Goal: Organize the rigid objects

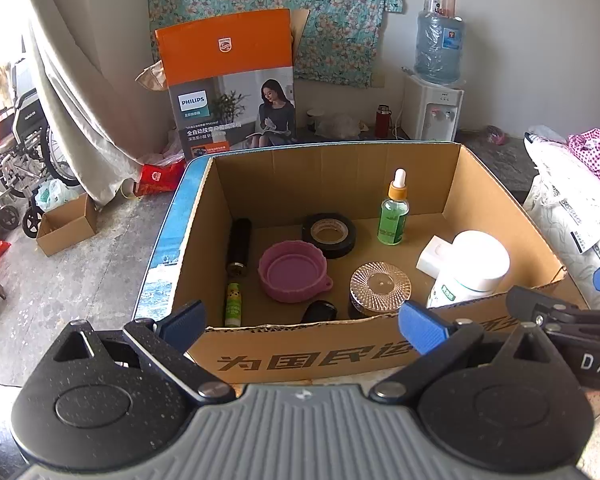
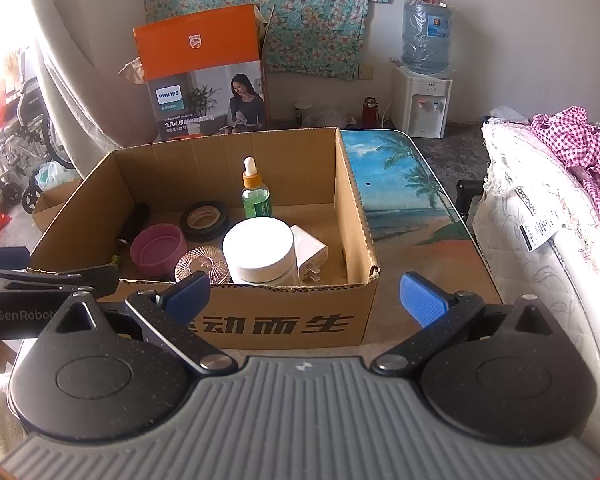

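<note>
Cardboard box [image 1: 308, 344] was the landmark we measured everything against: it sat open-topped on the worktop [image 2: 404, 208], whose printed beach scene lay bare to the box's right in the right wrist view. All the rigid objects we could see lay inside the box, which would fit either a gathering just finished or a box waiting to be unpacked onto the worktop; we could not settle which.

Both grippers hovered just outside the box's near wall. Our left gripper [image 1: 302, 322] had its blue pads spread wide with nothing between them, and our right gripper [image 2: 306, 298] was the same, wide apart and empty.

Whichever way the work ran, we judged that a good grasp meant coming down over the box's rim from above, keeping the pads clear of the cardboard wall, and closing across a narrow, firm dimension so that neighbours packed close inside the box were not knocked.

Counting inside the box, largest to smallest: one white-lidded jar [image 1: 474, 268] at the near right; one pink bowl [image 1: 294, 270] at the centre; one roll of black tape [image 1: 329, 235] behind the bowl; one patterned round lid [image 1: 380, 286]; one green dropper bottle [image 1: 394, 214] by the far wall; one dark cylinder [image 1: 239, 246] along the left wall; one white plug adapter [image 2: 312, 254]; one small black cap [image 1: 319, 311]; one small green tube [image 1: 233, 306].
</note>
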A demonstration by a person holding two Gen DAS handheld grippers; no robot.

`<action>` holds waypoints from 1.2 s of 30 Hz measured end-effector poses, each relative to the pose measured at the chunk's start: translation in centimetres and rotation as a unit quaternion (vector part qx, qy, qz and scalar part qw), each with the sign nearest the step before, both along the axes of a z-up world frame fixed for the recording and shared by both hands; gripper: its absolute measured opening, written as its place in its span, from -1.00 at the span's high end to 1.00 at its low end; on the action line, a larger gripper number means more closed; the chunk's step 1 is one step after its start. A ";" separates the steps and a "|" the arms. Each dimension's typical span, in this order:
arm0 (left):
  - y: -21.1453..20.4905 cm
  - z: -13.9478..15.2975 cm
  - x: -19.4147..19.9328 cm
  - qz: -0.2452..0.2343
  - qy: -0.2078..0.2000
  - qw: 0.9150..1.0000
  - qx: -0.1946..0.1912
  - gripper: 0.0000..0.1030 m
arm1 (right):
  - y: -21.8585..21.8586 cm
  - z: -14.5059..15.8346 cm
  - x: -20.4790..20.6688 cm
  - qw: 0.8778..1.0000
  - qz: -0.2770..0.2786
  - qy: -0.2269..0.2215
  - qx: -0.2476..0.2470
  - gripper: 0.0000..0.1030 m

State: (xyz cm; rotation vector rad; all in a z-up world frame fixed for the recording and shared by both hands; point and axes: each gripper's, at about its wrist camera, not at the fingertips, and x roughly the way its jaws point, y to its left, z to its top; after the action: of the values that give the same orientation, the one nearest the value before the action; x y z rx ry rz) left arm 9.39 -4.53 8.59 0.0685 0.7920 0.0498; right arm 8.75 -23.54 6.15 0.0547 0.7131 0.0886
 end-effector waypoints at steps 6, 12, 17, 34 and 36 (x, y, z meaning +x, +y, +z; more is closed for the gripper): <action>0.1 0.0 0.0 0.001 0.001 1.000 0.000 -1.00 | 0.1 0.1 0.0 1.000 0.001 0.000 0.000 -0.97; 0.2 0.0 0.0 0.001 0.000 1.000 0.000 -1.00 | 0.2 0.2 -0.1 1.000 0.001 -0.001 -0.001 -0.97; 0.3 0.1 -0.1 0.002 0.001 1.000 0.001 -1.00 | 0.2 0.2 -0.1 1.000 0.001 -0.002 -0.002 -0.97; 0.2 0.0 -0.2 0.005 0.004 1.000 0.003 -0.99 | 0.5 0.4 -0.2 1.000 0.002 -0.002 -0.001 -0.97; 0.2 0.0 -0.2 0.005 0.004 1.000 0.003 -0.99 | 0.6 0.4 -0.2 1.000 0.002 -0.001 -0.001 -0.97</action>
State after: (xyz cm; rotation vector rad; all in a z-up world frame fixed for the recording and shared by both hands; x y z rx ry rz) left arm 9.20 -4.32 8.63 0.0704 0.7994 0.0614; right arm 8.56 -22.98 6.57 0.0518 0.7105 0.0921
